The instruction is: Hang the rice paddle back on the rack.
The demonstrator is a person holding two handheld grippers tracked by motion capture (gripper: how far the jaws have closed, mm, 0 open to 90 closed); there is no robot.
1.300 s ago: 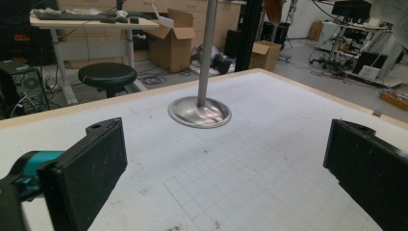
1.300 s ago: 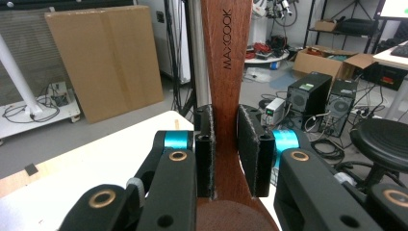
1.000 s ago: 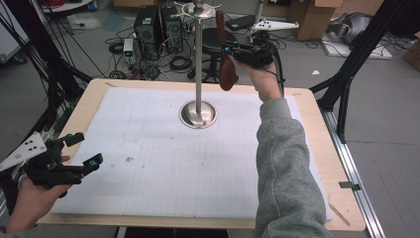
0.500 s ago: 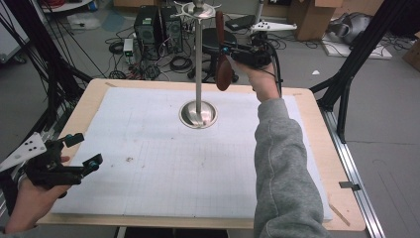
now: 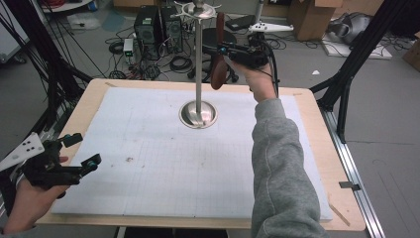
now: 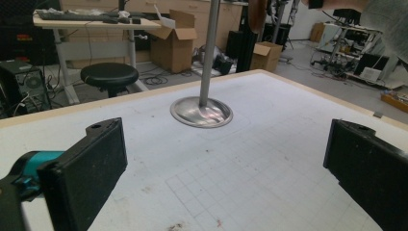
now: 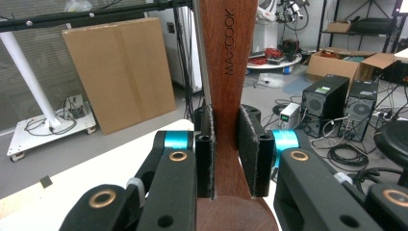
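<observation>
The right hand-held gripper (image 5: 225,49) is clenched on a wooden spoon (image 5: 218,54), holding it upright beside the tall metal stand (image 5: 198,64) that rises from a round base (image 5: 198,114) on the counter (image 5: 307,106). In the right gripper view both pads (image 7: 204,154) press flat against the narrow neck of the wooden spoon (image 7: 226,96), just above where it widens toward the bowl; the handle runs up out of frame, close to the stand's pole. In the high view the bowl hangs low and the handle's top end reaches up near the ring of hooks (image 5: 198,9) at the head of the stand. Whether it already hangs from a hook I cannot tell.

The left hand-held gripper (image 5: 81,151) rests low at the near left corner of the counter, jaws spread wide and empty, as the left gripper view confirms with bare white mat (image 6: 269,159) between them.

The spoon looks like solid hardwood: stiff, light, not fragile, with a smooth finish that could slip or pivot between flat pads. A hold on the flat neck seems sound, since the faces there give the pads good seating and the bowl's weight hangs just below. Gripping higher on the thin handle would likely let it swing, which would make placing its top end on a hook harder.
</observation>
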